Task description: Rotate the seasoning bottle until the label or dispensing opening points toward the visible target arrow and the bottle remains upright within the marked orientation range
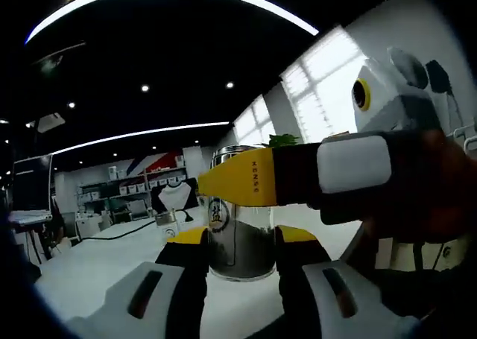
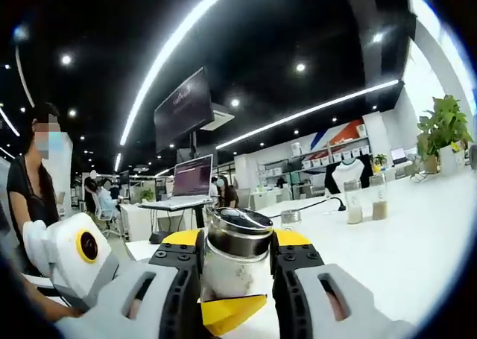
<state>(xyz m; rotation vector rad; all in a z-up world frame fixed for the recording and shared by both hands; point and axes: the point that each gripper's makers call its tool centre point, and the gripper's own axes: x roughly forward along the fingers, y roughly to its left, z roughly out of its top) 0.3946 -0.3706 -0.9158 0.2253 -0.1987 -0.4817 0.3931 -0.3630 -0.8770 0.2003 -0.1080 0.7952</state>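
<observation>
In the left gripper view, the left tongs [image 1: 240, 241] rise from the bottom edge with their yellow-tipped jaws set on either side of the seasoning bottle [image 1: 240, 227], clamped against its lower body. The bottle stands upright on the white worktop [image 1: 104, 268] between the jaws, its metal cap above them and a round dark label facing the camera. The right tongs [image 1: 237, 179] reach in from the right, one yellow jaw lying across the front of the bottle's upper part, just below the cap.

In the right gripper view, the right tongs [image 2: 237, 244] stand with a jaw on each side of the seasoning bottle [image 2: 235, 257], pressed to it just under the shiny metal cap. A yellow jaw tip of the left tongs [image 2: 231, 313] shows below the bottle, between the right tongs' jaws. Beyond the tongs to the right, two small jars [image 2: 365, 197] stand well apart from the bottle on the worktop [image 2: 417, 242]. To the left, a laptop [image 2: 190, 181] sits on a stand, and a person [image 2: 30, 197] stands at the far left.
</observation>
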